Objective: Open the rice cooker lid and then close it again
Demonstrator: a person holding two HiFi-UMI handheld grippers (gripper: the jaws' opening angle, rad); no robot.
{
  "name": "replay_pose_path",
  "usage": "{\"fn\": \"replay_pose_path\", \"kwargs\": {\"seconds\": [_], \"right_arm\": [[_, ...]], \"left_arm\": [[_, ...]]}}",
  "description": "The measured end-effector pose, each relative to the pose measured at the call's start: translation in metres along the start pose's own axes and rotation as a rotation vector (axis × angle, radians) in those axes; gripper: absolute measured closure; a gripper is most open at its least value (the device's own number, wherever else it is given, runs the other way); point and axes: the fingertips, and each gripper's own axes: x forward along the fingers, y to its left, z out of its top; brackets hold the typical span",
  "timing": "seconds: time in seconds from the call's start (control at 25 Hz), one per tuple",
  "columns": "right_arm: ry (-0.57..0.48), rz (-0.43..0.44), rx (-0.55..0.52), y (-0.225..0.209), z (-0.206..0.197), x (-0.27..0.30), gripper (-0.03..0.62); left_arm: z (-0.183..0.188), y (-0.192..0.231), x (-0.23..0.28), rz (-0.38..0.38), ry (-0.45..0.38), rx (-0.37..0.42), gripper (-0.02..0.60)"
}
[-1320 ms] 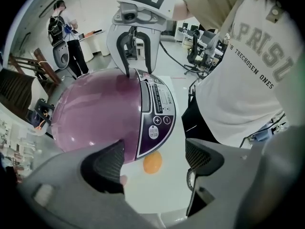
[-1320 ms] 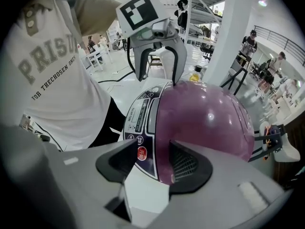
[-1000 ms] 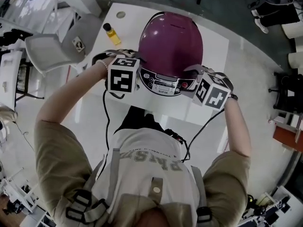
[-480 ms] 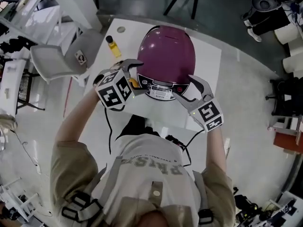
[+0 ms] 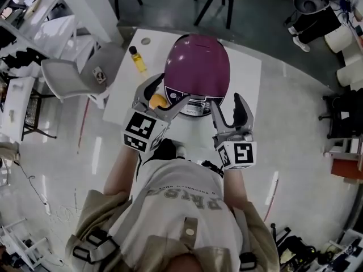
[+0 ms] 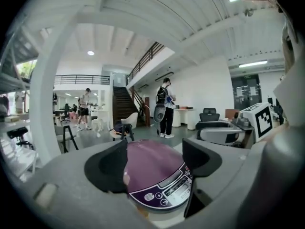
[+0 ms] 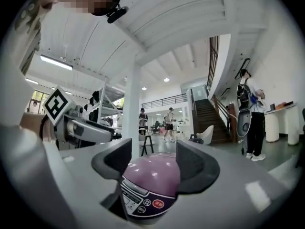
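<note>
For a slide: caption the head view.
Left gripper, jaws just closing slightly, and right gripper hover open and empty before the closed purple rice cooker.

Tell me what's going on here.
A person holds a two-jaw tool in each hand before a purple rice cooker on a white table. Its lid is shut. The left tool and right tool are both open, empty and clear of the cooker; the left's jaws have just been closing slightly.

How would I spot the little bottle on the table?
Look at the white table with the purple cooker. Left of the cooker stands a small bottle. Unlike the flat pale disc beyond it, it is upright, yellow and dark-capped.
</note>
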Motion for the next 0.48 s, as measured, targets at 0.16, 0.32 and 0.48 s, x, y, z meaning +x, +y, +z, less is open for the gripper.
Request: {"fn": "replay_pose_path", "kwargs": {"seconds": [0.16, 0.32, 0.48], "right_arm": [[-0.041, -0.077, -0.021, 0.004, 0.011, -0.013, 0.353], [-0.079, -0.118, -0.046, 0.005, 0.024, -0.026, 0.393], [-0.090, -0.121, -0.088, 0.008, 0.031, -0.032, 0.446]], "left_arm": [[-0.015, -0.001, -0.013, 0.114, -0.045, -0.049, 0.298], [-0.012, 0.006, -0.032, 0.254, -0.105, -0.005, 0.371], [-0.001, 0.008, -0.049, 0.306, -0.186, -0.029, 0.447]]}}
